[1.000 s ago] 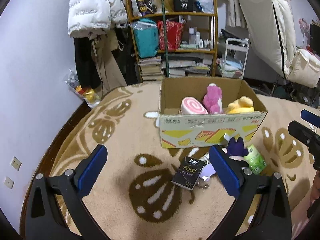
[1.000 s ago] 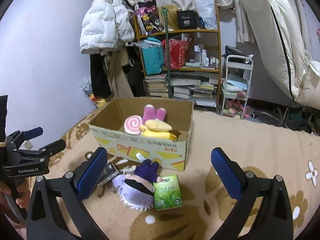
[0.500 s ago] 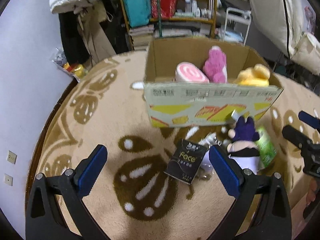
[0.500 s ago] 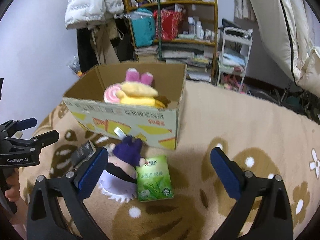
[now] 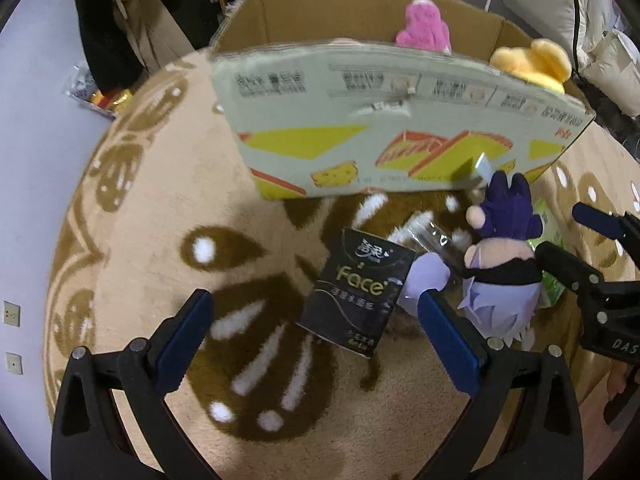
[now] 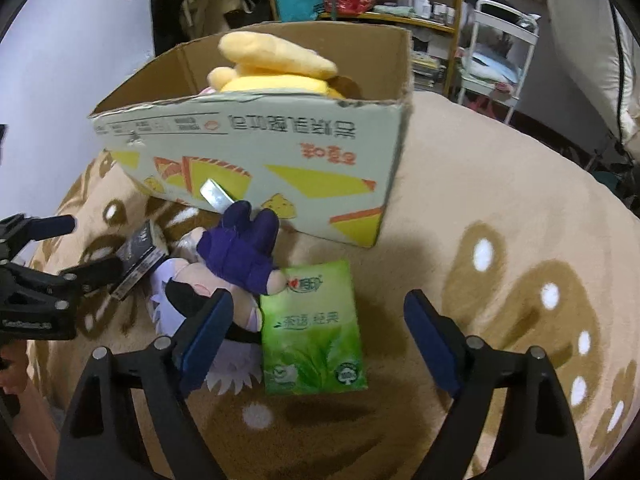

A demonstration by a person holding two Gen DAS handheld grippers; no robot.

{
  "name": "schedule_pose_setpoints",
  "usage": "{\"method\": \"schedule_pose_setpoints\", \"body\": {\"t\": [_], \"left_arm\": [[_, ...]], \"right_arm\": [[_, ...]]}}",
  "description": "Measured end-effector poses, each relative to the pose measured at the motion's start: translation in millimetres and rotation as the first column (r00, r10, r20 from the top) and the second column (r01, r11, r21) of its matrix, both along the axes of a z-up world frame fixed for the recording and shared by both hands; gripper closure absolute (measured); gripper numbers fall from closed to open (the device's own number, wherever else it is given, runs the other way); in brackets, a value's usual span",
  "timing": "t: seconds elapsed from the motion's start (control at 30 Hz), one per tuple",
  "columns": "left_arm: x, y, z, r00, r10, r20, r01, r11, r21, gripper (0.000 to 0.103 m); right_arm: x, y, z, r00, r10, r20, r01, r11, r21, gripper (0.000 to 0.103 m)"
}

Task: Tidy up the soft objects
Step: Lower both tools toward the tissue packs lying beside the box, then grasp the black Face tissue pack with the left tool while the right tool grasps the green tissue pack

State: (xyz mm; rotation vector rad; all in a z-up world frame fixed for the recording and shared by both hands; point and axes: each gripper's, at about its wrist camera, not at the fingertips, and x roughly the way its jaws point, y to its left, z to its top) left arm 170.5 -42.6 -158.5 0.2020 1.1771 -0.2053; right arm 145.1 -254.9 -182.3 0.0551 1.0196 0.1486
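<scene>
**Both tongs wide open over the stuff in front of the box**

Left wrist view: the left gripper (image 5: 316, 336) has its blue-padded jaws spread wide, nothing in them. The black "Face" tissue pack (image 5: 357, 295) lies flat on the tan and brown patterned carpet (image 5: 168, 208) in the lower middle of the frame, between the two pads but closer to the right one, not touched by either. Right of it, centre-right, is the plush doll with purple hair and a pale lilac dress (image 5: 502, 264), lying on the carpet, with a crinkly clear plastic wrapper (image 5: 430, 236) just beside its head. The printed cardboard box (image 5: 400, 136) fills the upper half, and a pink plush toy (image 5: 424, 26) and a yellow plush toy (image 5: 532, 62) poke out over its rim.

Right wrist view: the right gripper (image 6: 318, 340) is also gaping wide and empty. The green tissue pack (image 6: 314, 328) lies between its pads, lower centre, touching the doll's side. The left pad overlaps the doll's dress in the frame, can't tell if it actually touches. The box sits in the upper middle, yellow plush on top. The other gripper shows at the left edge.
</scene>
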Motion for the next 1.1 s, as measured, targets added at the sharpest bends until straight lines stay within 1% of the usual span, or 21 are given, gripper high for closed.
{"method": "schedule_pose_setpoints", "body": {"t": [0.1, 0.17, 0.2, 0.23, 0.33, 0.5, 0.67, 0.7, 0.77, 0.9, 0.97, 1.0, 1.07, 1.1], "left_arm": [[2.0, -1.6, -9.0, 1.000, -0.006, -0.031, 0.006, 1.000, 0.001, 0.003], [3.2, -2.2, -14.0, 0.999, -0.008, -0.050, 0.007, 1.000, -0.006, 0.003], [3.6, -2.3, -16.4, 0.998, -0.008, -0.056, 0.008, 1.000, -0.006, 0.003], [3.8, -2.4, -18.1, 0.998, -0.009, -0.060, 0.009, 1.000, -0.004, 0.003], [5.2, -2.3, -22.7, 0.998, -0.006, -0.065, 0.006, 1.000, 0.002, 0.003], [7.1, -3.2, -29.0, 0.996, 0.005, -0.090, -0.005, 1.000, -0.003, 0.003], [11.4, 0.8, -30.6, 0.997, 0.017, -0.079, -0.018, 1.000, -0.021, 0.004], [11.2, 1.4, -30.5, 0.997, 0.017, -0.077, -0.018, 1.000, -0.024, 0.005], [10.9, 2.9, -30.3, 0.997, 0.012, -0.075, -0.015, 0.999, -0.038, 0.011], [10.8, 4.1, -27.8, 0.998, 0.011, -0.058, -0.014, 0.999, -0.051, 0.016], [10.4, 3.2, -26.0, 0.999, 0.006, -0.050, -0.009, 0.998, -0.060, 0.024], [9.5, 2.9, -25.3, 0.999, 0.004, -0.051, -0.007, 0.998, -0.069, 0.026], [9.8, 4.0, -25.6, 0.998, 0.001, -0.062, -0.006, 0.995, -0.096, 0.033], [9.6, 3.2, -26.0, 0.998, 0.001, -0.068, -0.008, 0.994, -0.107, 0.035]], "right_arm": [[0.3, -3.2, -1.0, 1.000, -0.009, -0.011, 0.009, 1.000, 0.003, 0.012], [-1.0, -8.3, -2.4, 0.999, -0.024, -0.029, 0.025, 1.000, 0.010, 0.017], [-1.4, -10.1, -4.2, 0.999, -0.029, -0.044, 0.029, 1.000, 0.005, 0.023], [-1.2, -12.8, -7.7, 0.997, -0.030, -0.066, 0.030, 1.000, 0.004, 0.025], [-1.9, -18.1, -11.5, 0.995, -0.032, -0.089, 0.036, 0.998, 0.047, 0.026], [-0.1, -19.1, -12.1, 0.995, -0.026, -0.094, 0.031, 0.998, 0.060, 0.026], [2.2, -17.6, -18.0, 0.992, -0.039, -0.123, 0.046, 0.998, 0.051, 0.026], [2.7, -17.2, -19.9, 0.991, -0.044, -0.127, 0.049, 0.998, 0.042, 0.026], [3.3, -17.4, -22.2, 0.990, -0.049, -0.132, 0.053, 0.998, 0.027, 0.027], [4.2, -16.8, -22.9, 0.990, -0.049, -0.130, 0.051, 0.999, 0.018, 0.027], [4.0, -15.7, -22.7, 0.990, -0.051, -0.128, 0.052, 0.999, 0.005, 0.027], [3.2, -14.5, -22.6, 0.990, -0.054, -0.128, 0.054, 0.999, -0.002, 0.027], [3.8, -13.1, -24.6, 0.989, -0.059, -0.138, 0.056, 0.998, -0.020, 0.031], [4.2, -12.8, -26.5, 0.988, -0.058, -0.144, 0.055, 0.998, -0.025, 0.037]]}}
